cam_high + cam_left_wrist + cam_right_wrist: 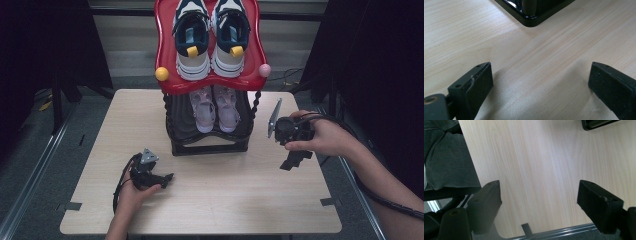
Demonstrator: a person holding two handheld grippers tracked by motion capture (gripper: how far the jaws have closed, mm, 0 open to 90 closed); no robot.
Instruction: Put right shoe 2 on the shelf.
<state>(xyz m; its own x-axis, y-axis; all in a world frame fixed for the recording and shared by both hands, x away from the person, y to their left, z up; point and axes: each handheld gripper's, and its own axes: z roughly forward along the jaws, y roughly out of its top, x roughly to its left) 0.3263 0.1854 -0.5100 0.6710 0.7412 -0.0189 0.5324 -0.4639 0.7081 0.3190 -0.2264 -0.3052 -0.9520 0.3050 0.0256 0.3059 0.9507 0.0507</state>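
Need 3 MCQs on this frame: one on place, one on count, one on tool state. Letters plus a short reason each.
1. Where do the pink sandals sit?
A. on the red top shelf
B. on the black lower shelf of the rack
C. on the table beside the rack

2. How many shoes are on the red top shelf?
A. one
B. two
C. four

3. How does the right tool stand?
A. jaws apart, nothing between them
B. clamped on a sneaker
C. clamped on the rack's post

Answers:
1 B: the high view shows the sandals under the red shelf, on the dark tier.
2 B: one pair of navy-and-white sneakers sits up there, side by side.
3 A: the right gripper view shows bare wooden table between the two black jaws.
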